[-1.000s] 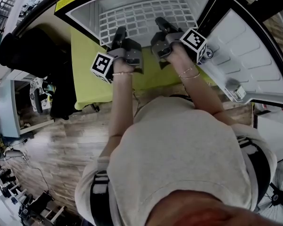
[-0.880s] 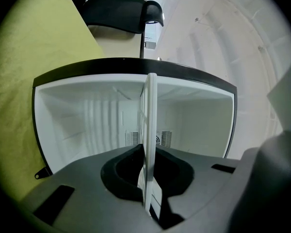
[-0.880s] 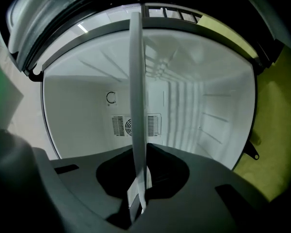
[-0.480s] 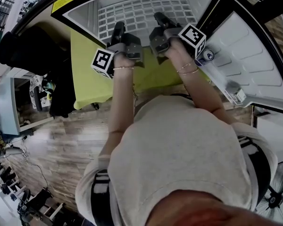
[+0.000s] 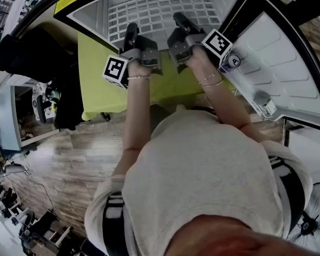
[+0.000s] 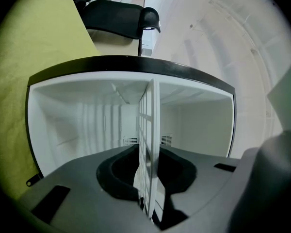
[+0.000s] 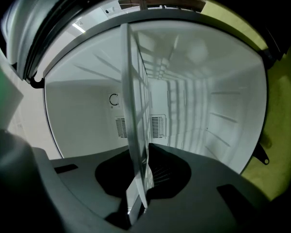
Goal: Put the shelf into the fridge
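The white wire shelf (image 5: 160, 15) lies level inside the open fridge (image 5: 96, 16), with its front edge toward me. In the left gripper view the shelf (image 6: 150, 125) runs edge-on between the jaws of my left gripper (image 6: 148, 178). Those jaws have just been opening, and dark gaps show on both sides of the shelf. My right gripper (image 7: 140, 178) is shut on the shelf's front edge (image 7: 136, 120). In the head view the left gripper (image 5: 130, 30) and the right gripper (image 5: 180, 21) reach side by side into the fridge mouth.
The fridge door (image 5: 277, 73) stands open at the right, with a can (image 5: 233, 62) and a small box (image 5: 266, 105) in its racks. The fridge stands on a yellow-green cloth (image 5: 96, 73). A black chair (image 5: 26, 57) stands at the left and a fan (image 5: 314, 217) at the lower right.
Both grippers and the shelf sit slightly higher in the head view, a little deeper in the fridge mouth. The arms have otherwise kept their places.
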{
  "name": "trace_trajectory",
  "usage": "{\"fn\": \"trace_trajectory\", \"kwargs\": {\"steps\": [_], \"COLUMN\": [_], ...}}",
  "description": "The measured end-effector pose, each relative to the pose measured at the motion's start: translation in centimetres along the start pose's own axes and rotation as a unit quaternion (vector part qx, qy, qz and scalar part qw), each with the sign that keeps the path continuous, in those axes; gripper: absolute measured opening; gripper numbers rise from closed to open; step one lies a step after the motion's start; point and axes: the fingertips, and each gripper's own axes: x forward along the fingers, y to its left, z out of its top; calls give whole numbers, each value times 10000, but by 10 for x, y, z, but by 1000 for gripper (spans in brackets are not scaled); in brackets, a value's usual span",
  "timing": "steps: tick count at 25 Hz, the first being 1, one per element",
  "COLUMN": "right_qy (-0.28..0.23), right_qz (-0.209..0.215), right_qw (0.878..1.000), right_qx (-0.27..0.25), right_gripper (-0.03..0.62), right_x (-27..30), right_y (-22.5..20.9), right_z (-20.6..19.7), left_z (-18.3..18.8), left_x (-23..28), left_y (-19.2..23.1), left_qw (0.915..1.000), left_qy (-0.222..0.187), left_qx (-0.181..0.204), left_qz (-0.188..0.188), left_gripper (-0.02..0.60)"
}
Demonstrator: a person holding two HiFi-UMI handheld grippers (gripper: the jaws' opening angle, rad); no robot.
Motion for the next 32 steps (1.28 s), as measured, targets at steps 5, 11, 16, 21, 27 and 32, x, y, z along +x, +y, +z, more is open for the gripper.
{"fn": "trace_trajectory", "kwargs": {"steps": [5, 11, 16, 21, 27, 32], "right_qy": [-36, 45, -55, -176, -311, -323], "right_qz": [-21, -31, -131, -260, -260, -218], "right_qw": [9999, 9992, 9982, 9971, 9958, 9960], "right_qx": [-144, -389, -589, -693, -817, -805], "right_gripper": [67, 77, 69, 46, 35, 35], "right_x": [-13, -27, -34, -44, -46, -46], "right_y": [1, 8, 11, 10, 12, 10], "right_z": [4, -3, -2, -1, 0, 0], "left_z": [-3, -11, -13, -16, -17, -16], "left_x": [-9, -24, -30, -35, -35, -36], "left_y": [-1, -8, -11, -16, -16, -15], "left_qw": [10000, 9999, 9998, 9998, 9996, 9995], "left_qy": [-34, 68, 152, 211, 237, 273], "left_qx": [10, 48, 71, -46, -168, -123], "left_qz": [22, 59, 86, 27, -11, -88], "left_gripper": [95, 91, 59, 31, 29, 32]}}
